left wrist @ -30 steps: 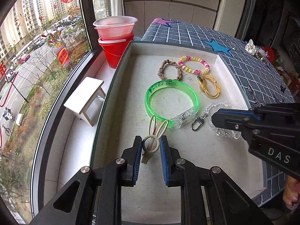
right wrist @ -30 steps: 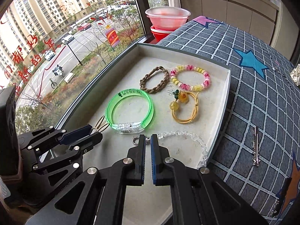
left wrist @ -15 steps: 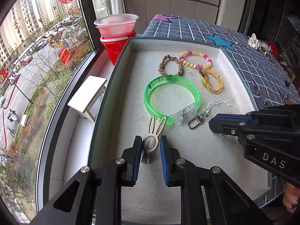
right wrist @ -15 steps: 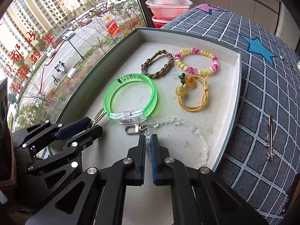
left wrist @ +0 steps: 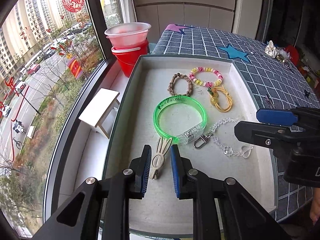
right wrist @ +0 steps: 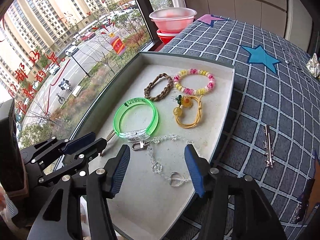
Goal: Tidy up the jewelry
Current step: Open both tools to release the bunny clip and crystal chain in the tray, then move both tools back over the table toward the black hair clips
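Observation:
A grey tray (left wrist: 252, 100) (right wrist: 224, 108) holds a green bangle (left wrist: 158, 112) (right wrist: 117, 118), a brown braided band (left wrist: 172, 84) (right wrist: 160, 97), a pink-yellow bead bracelet (left wrist: 206, 77) (right wrist: 194, 82), a yellow cord charm (left wrist: 221, 100) (right wrist: 187, 112) and a clear bead chain (left wrist: 228, 150) (right wrist: 160, 166) with a metal clasp. A beige rabbit hair clip (left wrist: 160, 156) lies on the tray between the fingers of my left gripper (left wrist: 160, 158), which is open around it. My right gripper (right wrist: 157, 168) is wide open over the clear chain.
A red bucket with a translucent bowl on it (left wrist: 128, 46) (right wrist: 172, 22) stands on the sill behind the tray. A metal hair clip (right wrist: 268, 146) and other small items lie on the checked blue cloth (right wrist: 270, 92) to the right. The window runs along the left.
My right gripper has opened wide and let go of the clear bead chain, which now lies on the tray. My left gripper has opened slightly around the rabbit clip, now resting on the tray.

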Motion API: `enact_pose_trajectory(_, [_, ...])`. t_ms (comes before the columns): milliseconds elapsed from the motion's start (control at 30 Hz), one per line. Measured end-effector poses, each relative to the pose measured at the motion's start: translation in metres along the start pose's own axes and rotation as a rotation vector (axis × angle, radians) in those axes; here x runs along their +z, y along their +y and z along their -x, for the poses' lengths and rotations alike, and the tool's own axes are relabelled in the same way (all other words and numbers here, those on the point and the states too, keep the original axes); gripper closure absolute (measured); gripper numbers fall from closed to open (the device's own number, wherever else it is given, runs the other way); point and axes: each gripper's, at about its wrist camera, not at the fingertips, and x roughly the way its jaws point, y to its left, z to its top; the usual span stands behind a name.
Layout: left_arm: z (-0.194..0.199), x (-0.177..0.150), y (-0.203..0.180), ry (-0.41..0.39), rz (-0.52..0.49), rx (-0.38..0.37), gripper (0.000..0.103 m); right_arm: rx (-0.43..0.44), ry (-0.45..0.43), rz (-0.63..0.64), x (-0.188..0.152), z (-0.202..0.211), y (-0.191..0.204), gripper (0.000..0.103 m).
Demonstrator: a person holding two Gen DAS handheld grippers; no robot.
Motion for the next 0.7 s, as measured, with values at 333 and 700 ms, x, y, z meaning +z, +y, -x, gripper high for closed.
enact_pose_trajectory(333, [0.019, 0.01, -0.019, -0.068, -0.025, 0.041, 0.0, -0.035, -0.066, -0.035, -0.008, 0.039, -0.026, 0.028])
enact_pose_trajectory(700, [0.03, 0.021, -0.07, -0.075, -0.099, -0.002, 0.0, -0.091, -0.113, -0.16, -0.043, 0.087, -0.087, 0.016])
